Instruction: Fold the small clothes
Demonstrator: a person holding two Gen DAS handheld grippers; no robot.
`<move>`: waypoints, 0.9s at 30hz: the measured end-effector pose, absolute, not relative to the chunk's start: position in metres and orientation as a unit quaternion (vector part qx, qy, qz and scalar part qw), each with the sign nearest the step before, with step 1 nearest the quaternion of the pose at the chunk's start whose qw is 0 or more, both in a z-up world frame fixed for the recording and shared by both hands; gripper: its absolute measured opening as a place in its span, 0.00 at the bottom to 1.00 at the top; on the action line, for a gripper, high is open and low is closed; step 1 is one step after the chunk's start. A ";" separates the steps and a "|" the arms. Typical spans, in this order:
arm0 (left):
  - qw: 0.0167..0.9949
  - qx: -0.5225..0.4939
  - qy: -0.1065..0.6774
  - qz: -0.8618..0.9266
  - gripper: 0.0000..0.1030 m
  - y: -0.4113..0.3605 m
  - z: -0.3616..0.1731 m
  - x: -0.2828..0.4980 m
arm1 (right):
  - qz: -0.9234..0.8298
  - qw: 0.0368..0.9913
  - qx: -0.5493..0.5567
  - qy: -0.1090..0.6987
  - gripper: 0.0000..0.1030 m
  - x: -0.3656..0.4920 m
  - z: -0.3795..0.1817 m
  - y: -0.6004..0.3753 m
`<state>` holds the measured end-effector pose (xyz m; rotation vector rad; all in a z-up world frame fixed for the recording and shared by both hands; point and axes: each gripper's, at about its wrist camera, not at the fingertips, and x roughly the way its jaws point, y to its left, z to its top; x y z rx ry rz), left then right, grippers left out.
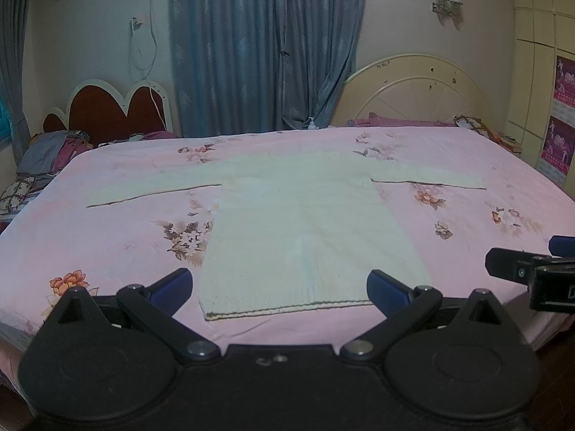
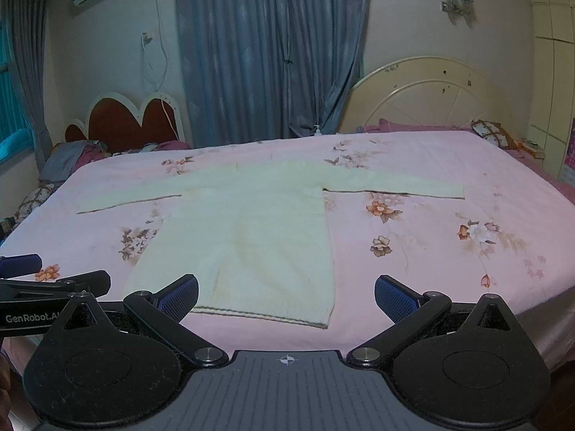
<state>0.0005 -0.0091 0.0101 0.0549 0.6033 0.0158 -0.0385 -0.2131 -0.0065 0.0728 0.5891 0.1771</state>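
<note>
A pale cream knitted sweater (image 1: pixel 305 226) lies flat on the pink floral bedsheet (image 1: pixel 107 237), hem toward me, both sleeves spread out sideways. It also shows in the right wrist view (image 2: pixel 251 230). My left gripper (image 1: pixel 280 287) is open and empty, held just above the hem near the bed's front edge. My right gripper (image 2: pixel 285 296) is open and empty, held over the hem's right corner. The right gripper's fingers (image 1: pixel 503 269) show at the far right of the left wrist view. The left gripper's fingers (image 2: pixel 54 283) show at the left of the right wrist view.
The bed has a cream headboard (image 1: pixel 413 89) at the back right. A second bed with a red headboard (image 1: pixel 115 107) and piled bedding (image 1: pixel 54 151) stands at the left. Blue curtains (image 1: pixel 262 46) hang behind. A wardrobe (image 1: pixel 539 54) stands at the right.
</note>
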 end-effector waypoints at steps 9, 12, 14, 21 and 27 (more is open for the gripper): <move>0.954 0.025 0.300 0.007 1.00 -0.009 0.010 0.000 | 0.086 0.952 0.035 0.292 1.00 -0.039 -0.007 -0.214; 0.953 0.023 0.301 0.007 1.00 -0.008 0.009 -0.001 | 0.084 0.951 0.035 0.294 1.00 -0.039 -0.008 -0.214; 0.953 0.020 0.302 0.008 1.00 -0.006 0.008 0.000 | 0.083 0.951 0.035 0.294 1.00 -0.038 -0.007 -0.212; 0.946 -0.017 0.323 -0.013 1.00 0.002 0.004 0.009 | 0.087 0.947 0.046 0.305 1.00 -0.030 -0.009 -0.215; 0.942 -0.019 0.332 -0.037 1.00 0.000 -0.001 0.033 | 0.078 0.946 0.053 0.310 1.00 -0.009 -0.013 -0.217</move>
